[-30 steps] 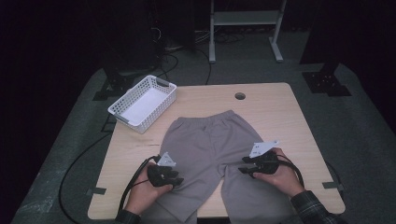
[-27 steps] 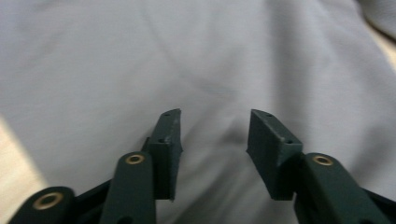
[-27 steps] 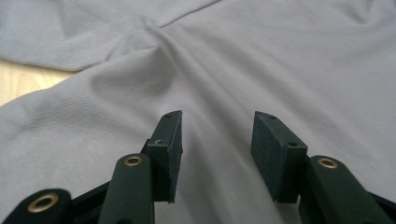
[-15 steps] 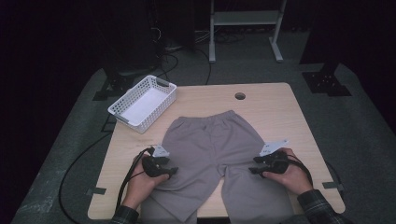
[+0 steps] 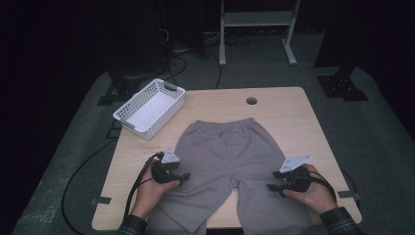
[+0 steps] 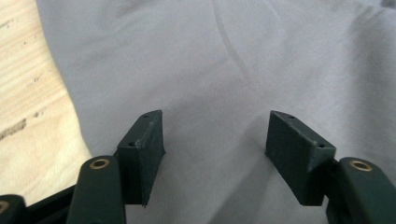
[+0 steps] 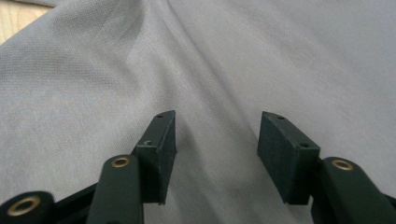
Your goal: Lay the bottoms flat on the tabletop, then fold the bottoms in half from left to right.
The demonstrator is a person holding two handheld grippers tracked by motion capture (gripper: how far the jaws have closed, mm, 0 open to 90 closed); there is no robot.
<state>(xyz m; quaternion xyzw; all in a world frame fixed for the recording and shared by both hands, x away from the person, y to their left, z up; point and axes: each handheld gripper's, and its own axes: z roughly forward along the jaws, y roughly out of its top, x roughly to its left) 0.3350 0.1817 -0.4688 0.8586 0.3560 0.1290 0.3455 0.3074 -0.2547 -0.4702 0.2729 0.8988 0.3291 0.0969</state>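
Shorts lying flat on the table, looking soft, light and floppy, needing a pinch at each leg's outer edge, with left gripper and right gripper just opening, jaws apart, nothing held.

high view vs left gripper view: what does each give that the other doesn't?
High view alone: the whole grey shorts spread flat, waistband away from the person, the white basket at the table's far left corner, the hole in the table, the right gripper and both hands.

Left gripper view alone: the left gripper up close, its jaws apart over smooth fabric, having just been opening, nothing pinched, and a faint curved crease.

Both: the shorts, their edge on the wooden table, and the left gripper.
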